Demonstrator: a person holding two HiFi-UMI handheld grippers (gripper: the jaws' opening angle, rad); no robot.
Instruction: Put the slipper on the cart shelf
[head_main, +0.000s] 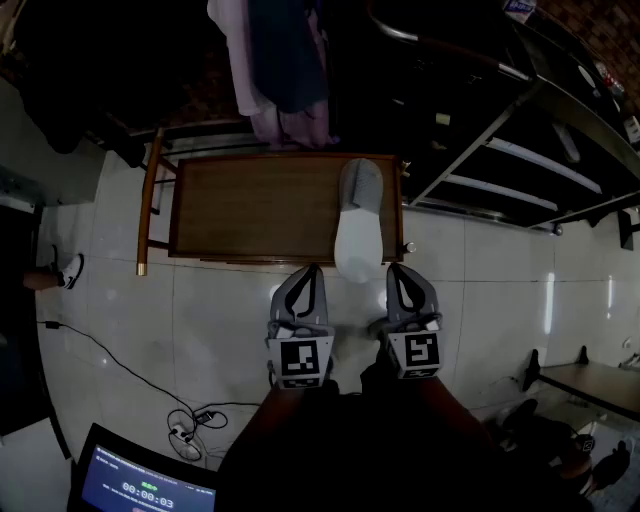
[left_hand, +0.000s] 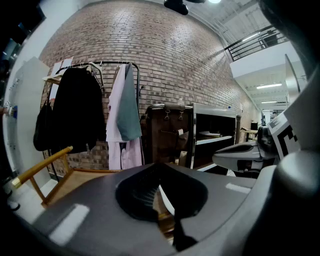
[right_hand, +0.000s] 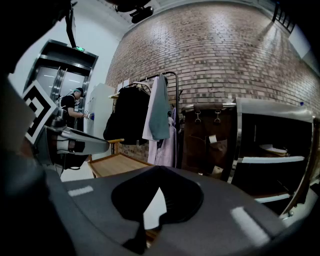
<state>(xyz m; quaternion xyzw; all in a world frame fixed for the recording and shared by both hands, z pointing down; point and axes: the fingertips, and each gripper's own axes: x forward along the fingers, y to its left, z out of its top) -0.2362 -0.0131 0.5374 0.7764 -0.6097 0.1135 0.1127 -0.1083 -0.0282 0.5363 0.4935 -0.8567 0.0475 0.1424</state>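
The slipper (head_main: 358, 235), grey at the toe and white toward the heel, lies on the right part of the wooden cart's top shelf (head_main: 250, 210), its heel hanging over the front edge. My left gripper (head_main: 307, 270) is shut and empty, just in front of the cart and left of the heel. My right gripper (head_main: 397, 270) is also shut and empty, right of the heel. Neither touches the slipper. In the left gripper view the shut left gripper (left_hand: 160, 166) hides most of the slipper (left_hand: 167, 202). A white patch of the slipper (right_hand: 154, 210) shows below the right gripper (right_hand: 159, 169) in its own view.
The cart's gold handle (head_main: 148, 205) is at its left end. A rack of hanging clothes (head_main: 280, 60) stands behind the cart, dark metal shelving (head_main: 520, 170) to the right. A cable and plug strip (head_main: 185, 430) lie on the tiled floor, near a laptop (head_main: 140, 485).
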